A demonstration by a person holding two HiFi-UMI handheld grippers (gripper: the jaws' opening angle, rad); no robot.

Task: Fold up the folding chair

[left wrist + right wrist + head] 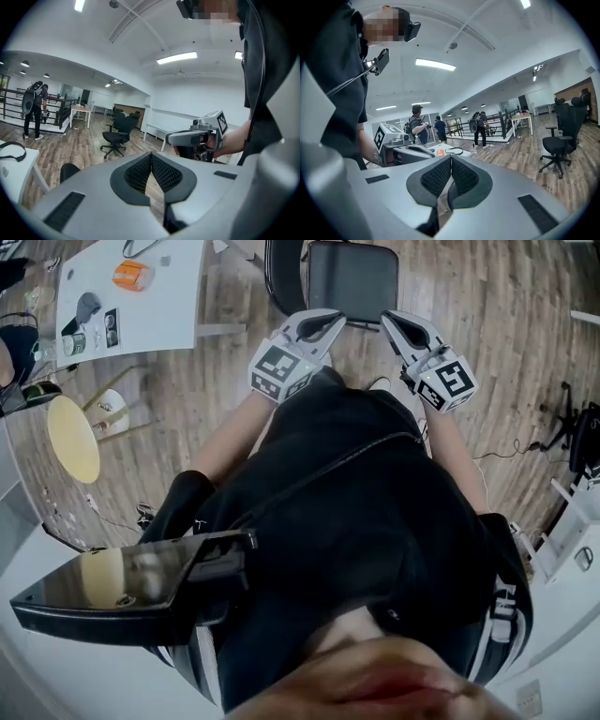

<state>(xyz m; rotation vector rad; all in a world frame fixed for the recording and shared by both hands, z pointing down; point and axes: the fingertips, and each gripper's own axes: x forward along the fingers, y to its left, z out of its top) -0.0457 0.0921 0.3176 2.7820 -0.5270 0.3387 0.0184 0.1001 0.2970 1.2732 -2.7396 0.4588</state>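
Head view: left gripper (pixel 336 321), right gripper (pixel 388 319) closed near folding chair (pixel 352 274).

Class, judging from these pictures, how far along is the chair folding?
Done: nothing, the chair stands open with its seat flat. In hand: nothing either; the left gripper and right gripper are both shut and empty, near the seat's front edge. Left: take hold of the chair and fold it.

Black chair (pixel 352 277), brown wood-grain floor (pixel 234 381)
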